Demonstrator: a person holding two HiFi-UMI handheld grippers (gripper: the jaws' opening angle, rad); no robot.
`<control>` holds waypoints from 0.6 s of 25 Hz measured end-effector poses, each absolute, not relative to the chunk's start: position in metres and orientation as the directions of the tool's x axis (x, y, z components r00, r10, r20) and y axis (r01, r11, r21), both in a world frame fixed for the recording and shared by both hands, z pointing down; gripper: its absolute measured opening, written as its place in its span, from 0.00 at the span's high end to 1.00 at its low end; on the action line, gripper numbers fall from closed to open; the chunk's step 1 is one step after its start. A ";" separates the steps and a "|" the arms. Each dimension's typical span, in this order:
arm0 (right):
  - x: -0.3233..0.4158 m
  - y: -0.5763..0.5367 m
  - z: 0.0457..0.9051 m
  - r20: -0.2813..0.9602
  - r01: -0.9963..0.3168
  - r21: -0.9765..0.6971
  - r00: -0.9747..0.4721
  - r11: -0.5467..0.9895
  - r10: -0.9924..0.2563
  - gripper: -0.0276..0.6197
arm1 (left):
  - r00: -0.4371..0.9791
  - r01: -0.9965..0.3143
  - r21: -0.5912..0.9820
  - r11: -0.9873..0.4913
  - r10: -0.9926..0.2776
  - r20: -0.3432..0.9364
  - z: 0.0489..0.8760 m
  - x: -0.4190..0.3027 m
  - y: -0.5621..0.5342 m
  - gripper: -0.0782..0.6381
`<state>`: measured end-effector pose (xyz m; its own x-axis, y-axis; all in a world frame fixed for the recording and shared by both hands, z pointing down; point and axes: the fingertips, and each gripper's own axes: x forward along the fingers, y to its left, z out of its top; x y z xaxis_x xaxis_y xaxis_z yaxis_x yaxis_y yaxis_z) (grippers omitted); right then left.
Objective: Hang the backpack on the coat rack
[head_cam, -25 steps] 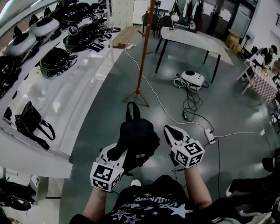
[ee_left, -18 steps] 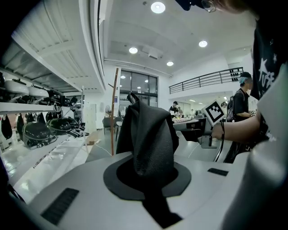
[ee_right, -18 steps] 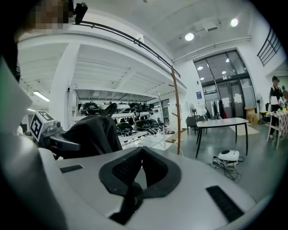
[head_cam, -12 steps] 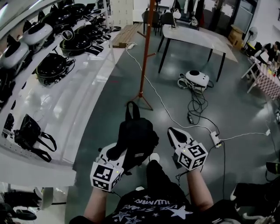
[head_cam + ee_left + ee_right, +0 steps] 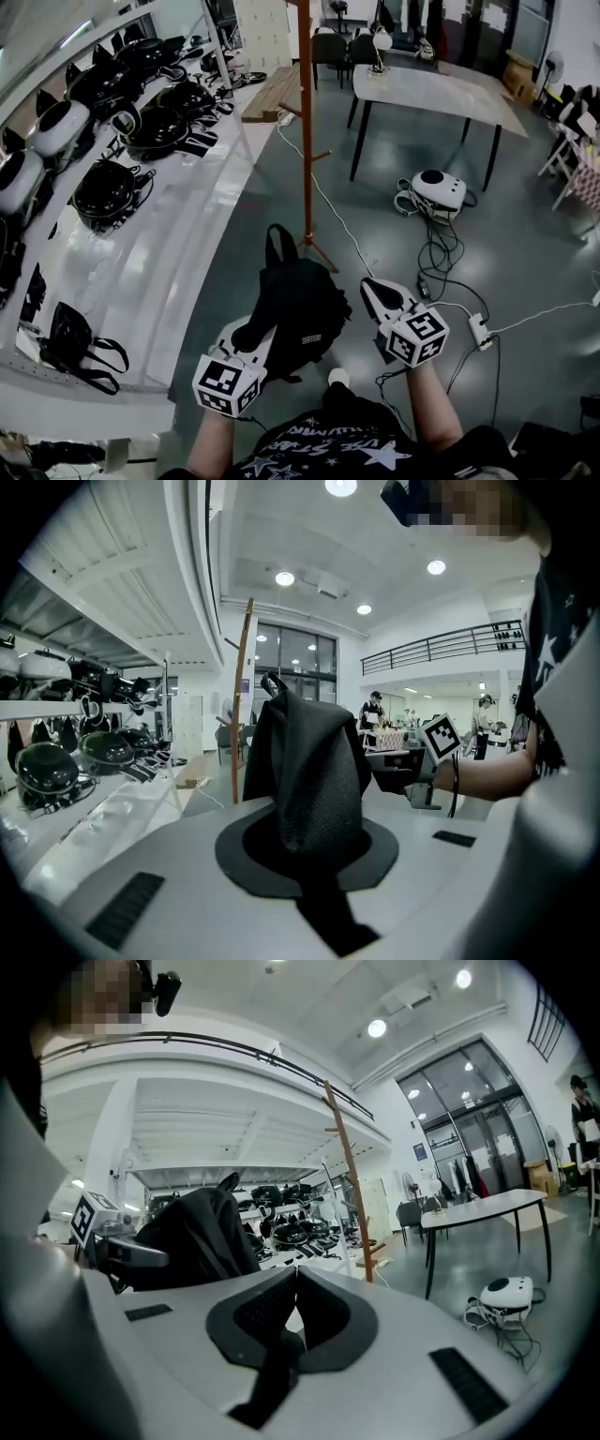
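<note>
Black fabric of the backpack (image 5: 298, 305) was pinched between the jaws of the left hand-held gripper (image 5: 251, 330), which held the bag up above the grey floor (image 5: 394, 234) on the near side of the wooden coat rack (image 5: 306, 122). In the head view the bag's top loop showed just beside the rack's foot. In the left gripper view the jaws were clamped on a bunched fold of the bag, with the rack's pole upright beyond it. The right hand-held gripper (image 5: 377, 289) hovered just right of the backpack, also short of the coat rack, its jaws pressed together on nothing. A white device (image 5: 439, 190) with tangled cables lay on the floor right of the rack, and a long white shelf (image 5: 178, 253) ran along its left.
</note>
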<state>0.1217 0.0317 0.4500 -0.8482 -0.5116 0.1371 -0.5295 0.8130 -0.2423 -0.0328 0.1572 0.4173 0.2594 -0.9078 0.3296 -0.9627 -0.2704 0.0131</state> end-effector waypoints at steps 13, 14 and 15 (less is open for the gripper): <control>0.133 -0.097 0.444 0.090 -0.553 -0.270 -0.830 0.788 -0.551 0.94 | 0.277 -0.955 -0.033 -0.295 -0.924 0.264 0.387 -0.039 0.014 0.82; 0.130 -0.103 0.444 0.093 -0.556 -0.270 -0.827 0.786 -0.554 0.94 | 0.287 -0.951 -0.040 -0.308 -0.920 0.266 0.385 -0.040 0.005 0.82; 0.127 -0.109 0.445 0.096 -0.561 -0.269 -0.824 0.783 -0.558 0.94 | 0.300 -0.945 -0.045 -0.323 -0.915 0.269 0.385 -0.040 -0.005 0.82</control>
<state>0.1274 -0.1086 0.4450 -0.8243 -0.5580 0.0957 -0.5611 0.7828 -0.2690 -0.0404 -0.0048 0.3851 0.2997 -0.9155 0.2686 -0.9454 -0.3228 -0.0455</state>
